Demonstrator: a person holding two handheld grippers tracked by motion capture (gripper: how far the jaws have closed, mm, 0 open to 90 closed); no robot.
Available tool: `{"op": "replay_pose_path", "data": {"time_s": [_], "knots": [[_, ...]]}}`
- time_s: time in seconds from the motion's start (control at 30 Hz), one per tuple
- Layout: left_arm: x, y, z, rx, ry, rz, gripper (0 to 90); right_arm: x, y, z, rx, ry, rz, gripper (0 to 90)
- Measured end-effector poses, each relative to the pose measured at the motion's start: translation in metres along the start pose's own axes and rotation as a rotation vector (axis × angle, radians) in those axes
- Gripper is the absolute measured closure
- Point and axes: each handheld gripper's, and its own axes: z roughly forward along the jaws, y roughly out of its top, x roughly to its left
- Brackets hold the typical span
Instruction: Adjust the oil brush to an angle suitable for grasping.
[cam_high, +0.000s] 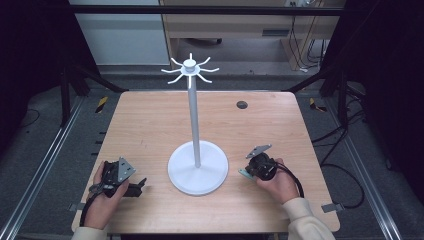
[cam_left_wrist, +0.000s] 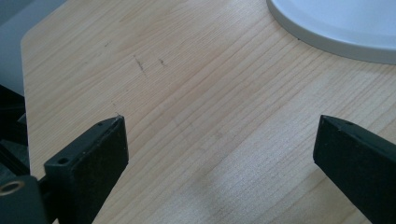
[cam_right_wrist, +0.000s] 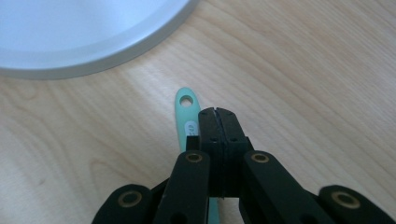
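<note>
A white stand with a ring of hooks on top rises from a round base at the table's middle front. My right gripper is shut just right of that base. Its jaws meet with no gap. A mint-green flat handle with a hole at its end lies on the wood under and left of them, not between them. Its tip pokes out toward the base. My left gripper rests left of the base. It is open over bare wood.
The base's rim shows at the top of the left gripper view and the right gripper view. A dark round grommet sits in the wooden table at the back right. Metal rails and cables run on the floor on both sides.
</note>
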Motion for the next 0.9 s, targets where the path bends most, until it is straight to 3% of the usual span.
{"op": "replay_pose_path", "data": {"time_s": [0.23,0.53,0.73,0.9], "knots": [[0.0,0.0,0.0,0.002,0.0,-0.001,2.7,0.008,-0.001,-0.004,-0.007,0.055,-0.015,90.0],[0.001,-0.001,0.0,-0.002,0.002,-0.006,2.7,0.009,0.001,-0.006,-0.001,0.055,-0.021,90.0],[0.001,-0.001,0.0,-0.001,0.005,-0.01,2.7,0.01,0.003,-0.011,0.007,0.079,-0.032,90.0],[0.001,-0.001,0.0,0.0,0.004,-0.01,2.8,0.008,0.0,-0.029,0.038,0.049,-0.069,89.8]]}}
